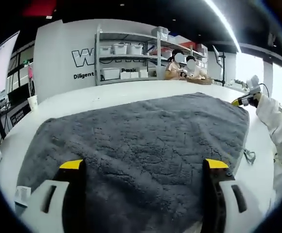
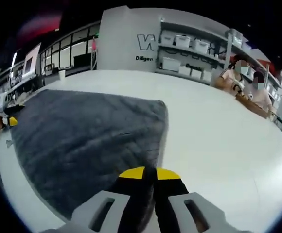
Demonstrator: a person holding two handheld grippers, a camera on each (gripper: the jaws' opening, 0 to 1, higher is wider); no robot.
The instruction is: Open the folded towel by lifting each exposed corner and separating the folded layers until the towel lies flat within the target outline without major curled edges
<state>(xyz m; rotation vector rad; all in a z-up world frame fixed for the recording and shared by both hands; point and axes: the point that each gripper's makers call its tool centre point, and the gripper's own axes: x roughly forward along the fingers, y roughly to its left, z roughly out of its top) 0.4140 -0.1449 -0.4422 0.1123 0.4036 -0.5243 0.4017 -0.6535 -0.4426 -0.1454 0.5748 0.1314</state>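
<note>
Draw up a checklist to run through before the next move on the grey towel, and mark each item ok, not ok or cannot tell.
1. Left claw open: ok, jaws wide apart over the grey towel.
2. Right claw free to grasp: not ok, yellow tips together, nothing seen between them.
3. Towel spread on the white table: ok, one broad sheet.
4. Edges free of curl: cannot tell, the near edge is hidden behind the claws.
5. Towel inside the target outline: cannot tell, no outline visible.

Towel [image 1: 146,141] dark grey; table [image 2: 219,126] white; fingers [image 1: 71,164] yellow-tipped.
</note>
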